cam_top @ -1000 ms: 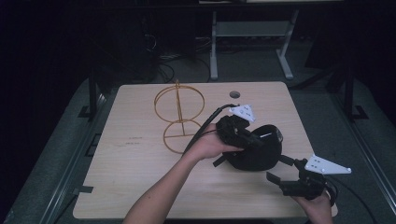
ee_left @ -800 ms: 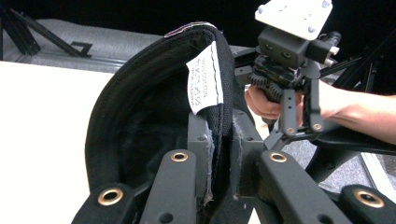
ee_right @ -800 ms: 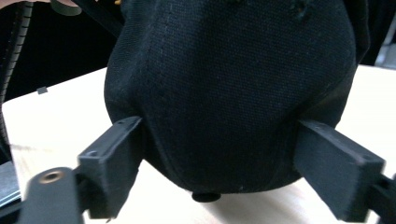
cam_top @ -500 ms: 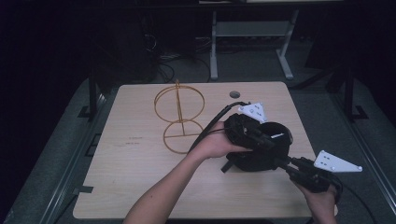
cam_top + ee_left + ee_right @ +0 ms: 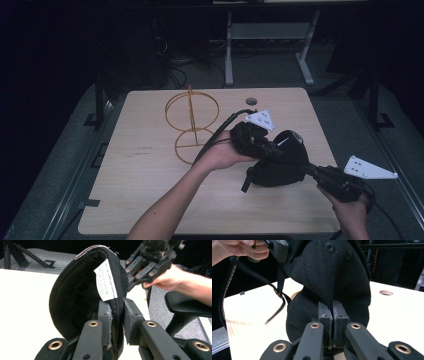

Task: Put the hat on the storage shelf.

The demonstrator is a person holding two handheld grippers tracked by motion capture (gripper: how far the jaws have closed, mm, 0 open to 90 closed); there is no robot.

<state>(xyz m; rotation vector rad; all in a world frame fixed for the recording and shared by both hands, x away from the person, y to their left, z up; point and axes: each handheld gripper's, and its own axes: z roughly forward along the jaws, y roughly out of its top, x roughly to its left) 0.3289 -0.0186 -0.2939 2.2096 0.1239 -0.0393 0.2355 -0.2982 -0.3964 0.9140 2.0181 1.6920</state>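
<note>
Cap (image 5: pixel 277 167) pinched by both grippers; wire stand (image 5: pixel 190 122) beside it.

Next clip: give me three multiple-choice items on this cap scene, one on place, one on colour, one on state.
1. Where does the wire stand sit from the cap in the high view?
A. left
B. right
C. on top of it

2. What colour is the cap?
A. white
B. black
C. red

3. How does the right gripper stand?
A. wide open
B. shut on the cap
C. shut on a cable

Answers: 1 A, the stand lies on the table's left half; 2 B, the fabric is black; 3 B, its jaws pinch cap fabric.
</note>
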